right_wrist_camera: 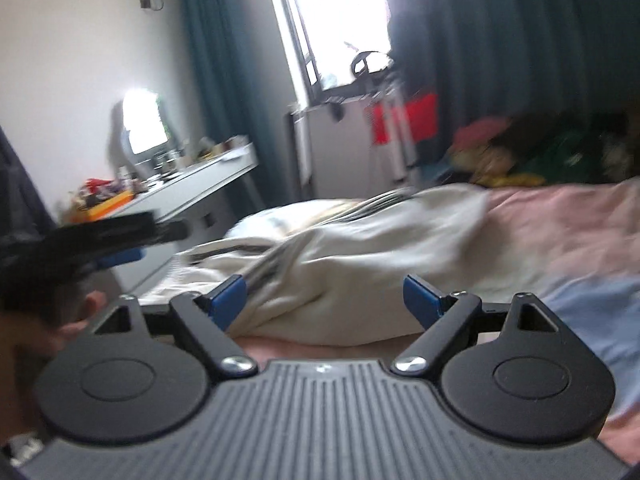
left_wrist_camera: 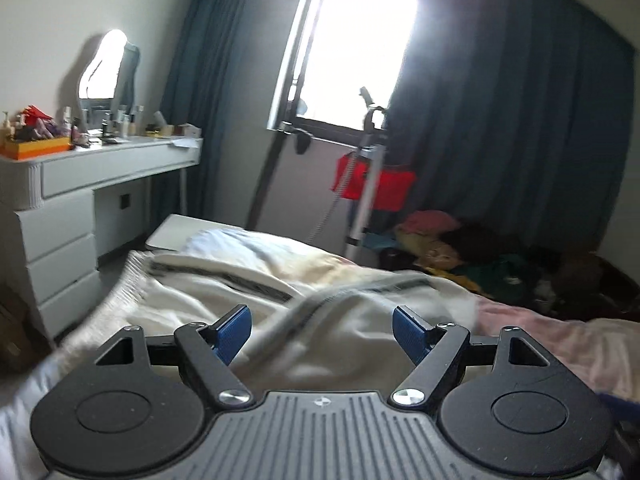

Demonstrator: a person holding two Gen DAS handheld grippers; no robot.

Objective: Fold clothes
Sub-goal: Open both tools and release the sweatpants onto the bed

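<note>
A cream garment with dark stripes (left_wrist_camera: 248,292) lies rumpled on the bed, right in front of both grippers. It also shows in the right wrist view (right_wrist_camera: 360,248). My left gripper (left_wrist_camera: 322,334) is open and empty, its blue pads (left_wrist_camera: 234,336) just above the near edge of the cloth. My right gripper (right_wrist_camera: 325,302) is open and empty, close to the garment's near edge. The other gripper (right_wrist_camera: 120,240) shows blurred at the left of the right wrist view.
The bed has a pink sheet (right_wrist_camera: 560,224) to the right. A white dressing table (left_wrist_camera: 100,168) with a mirror and bottles stands left. A pile of coloured clothes (left_wrist_camera: 460,248) and a white stand with red cloth (left_wrist_camera: 372,176) are by the dark curtains.
</note>
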